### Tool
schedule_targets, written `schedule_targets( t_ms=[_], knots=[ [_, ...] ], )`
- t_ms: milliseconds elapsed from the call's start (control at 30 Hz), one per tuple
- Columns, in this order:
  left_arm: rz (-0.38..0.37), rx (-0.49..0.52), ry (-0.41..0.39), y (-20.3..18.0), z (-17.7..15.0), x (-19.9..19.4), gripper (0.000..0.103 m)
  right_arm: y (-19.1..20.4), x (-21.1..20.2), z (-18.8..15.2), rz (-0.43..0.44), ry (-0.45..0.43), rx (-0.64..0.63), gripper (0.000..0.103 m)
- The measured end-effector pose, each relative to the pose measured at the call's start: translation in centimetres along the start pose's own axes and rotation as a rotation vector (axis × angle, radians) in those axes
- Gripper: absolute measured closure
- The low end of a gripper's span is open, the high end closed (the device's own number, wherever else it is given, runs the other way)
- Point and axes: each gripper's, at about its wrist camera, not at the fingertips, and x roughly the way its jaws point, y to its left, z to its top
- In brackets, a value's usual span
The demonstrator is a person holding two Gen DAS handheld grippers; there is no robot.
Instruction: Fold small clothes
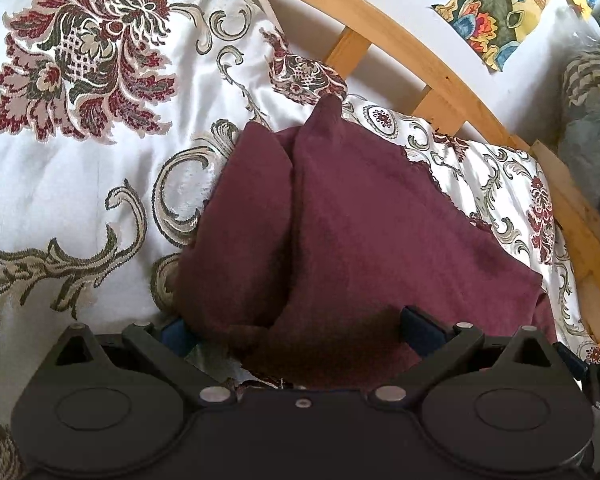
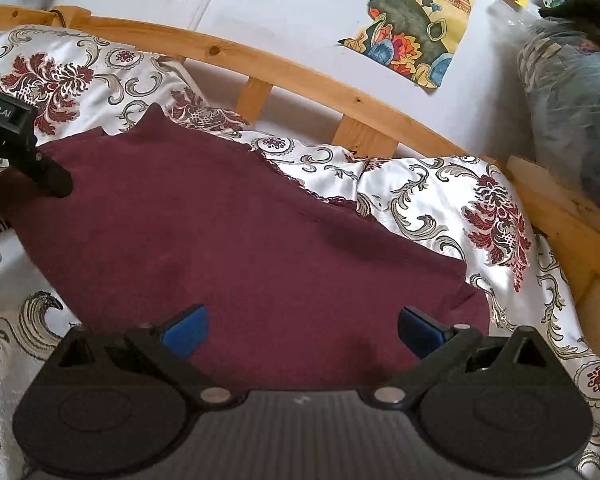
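A dark maroon garment (image 1: 340, 220) lies on the bed's white floral bedspread (image 1: 80, 200). In the left wrist view it is bunched with a long crease down its middle, and its near edge lies between the wide-apart blue pads of my left gripper (image 1: 296, 332), which is open. In the right wrist view the garment (image 2: 228, 232) spreads flat with a lace-trimmed far edge. My right gripper (image 2: 302, 328) is open, hovering over the garment's near edge. The left gripper's black body (image 2: 24, 148) shows at the garment's left corner.
A curved wooden bed rail (image 2: 300, 76) runs behind the bedspread (image 2: 440, 200). Colourful drawings (image 2: 416, 20) hang on the white wall. A plastic-wrapped bundle of cloth (image 2: 572, 108) sits at the right, beyond the bed frame.
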Motion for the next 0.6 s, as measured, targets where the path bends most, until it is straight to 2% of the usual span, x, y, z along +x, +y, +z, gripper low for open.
schedule_targets(
  t_ms=[200, 467, 600],
  knots=[
    [0.044, 0.031, -0.016, -0.4, 0.3, 0.2, 0.001, 0.0, 0.0, -0.1, -0.001, 0.000, 0.000, 0.000],
    [0.049, 0.036, -0.010, -0.3, 0.6, 0.6, 0.001, 0.1, -0.1, -0.1, -0.011, -0.008, -0.009, 0.000],
    [0.050, 0.043, 0.001, -0.3, 0.8, 0.7, 0.001, 0.5, -1.2, 0.6, -0.025, -0.087, -0.040, 0.000]
  ],
)
